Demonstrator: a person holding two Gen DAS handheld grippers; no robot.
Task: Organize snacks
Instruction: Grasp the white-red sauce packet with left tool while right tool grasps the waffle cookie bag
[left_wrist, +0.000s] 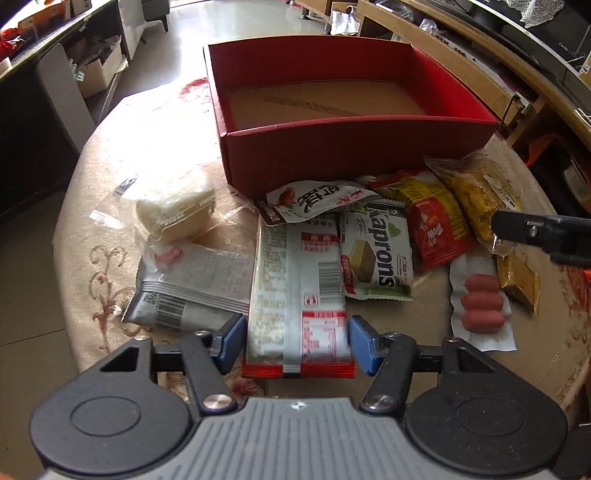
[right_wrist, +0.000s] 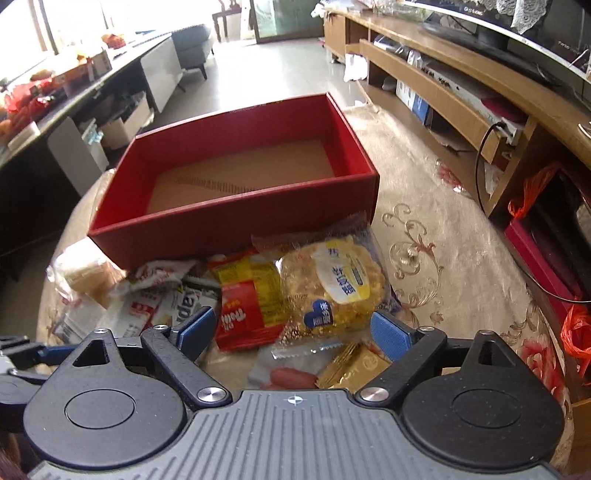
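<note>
An empty red cardboard box (left_wrist: 332, 155) (right_wrist: 221, 229) stands on the round table, with a pile of snacks in front of it. My left gripper (left_wrist: 297, 341) has its blue pads pressed against both long edges of a long white and red packet (left_wrist: 295, 280) that lies flat on the table. My right gripper (right_wrist: 293, 330) stands open, wide, just above a clear bag of yellow snacks (right_wrist: 332, 284) (left_wrist: 476, 192) that sits between its fingers untouched. A red and yellow packet (right_wrist: 243, 314) lies beside that bag.
Around the held packet lie a Kaprons wafer pack (left_wrist: 376, 254), a white pouch (left_wrist: 314, 201), a silver packet (left_wrist: 192, 291), wrapped bread (left_wrist: 177, 210), a sausage pack (left_wrist: 482, 306) and a gold packet (left_wrist: 519, 280). A wooden TV stand (right_wrist: 461, 92) runs along the right.
</note>
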